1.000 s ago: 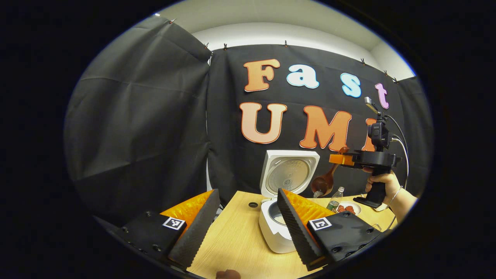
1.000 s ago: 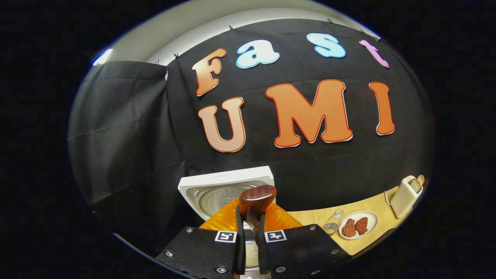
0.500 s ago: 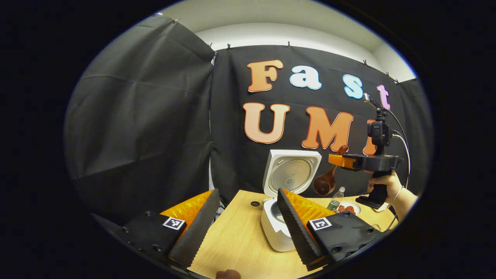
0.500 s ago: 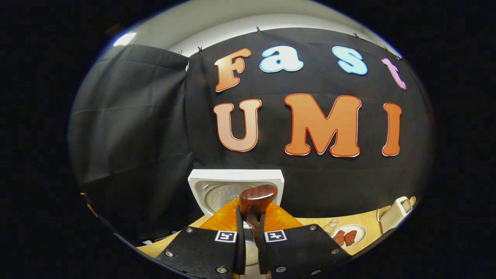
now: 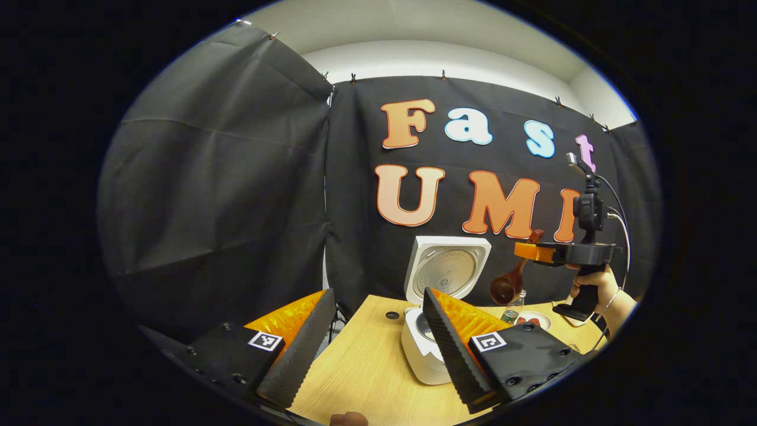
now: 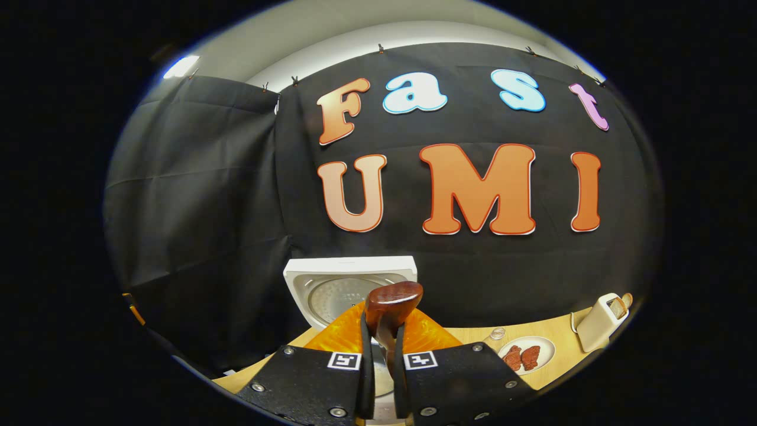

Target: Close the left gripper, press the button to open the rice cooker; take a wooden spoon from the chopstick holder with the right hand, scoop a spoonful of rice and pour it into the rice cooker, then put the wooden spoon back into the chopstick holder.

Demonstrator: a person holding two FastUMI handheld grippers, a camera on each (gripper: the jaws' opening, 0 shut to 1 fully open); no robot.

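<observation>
Rice cooker (image 5: 427, 349) on wooden table (image 5: 366, 373) (lid up)

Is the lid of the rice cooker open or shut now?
Open. The lid stands upright behind the rice cooker, its inner side showing.

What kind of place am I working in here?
Probably a staged kitchen booth, not a real kitchen: black cloth wall clipped up behind a wooden table, with an open rice cooker and a toaster.
</observation>
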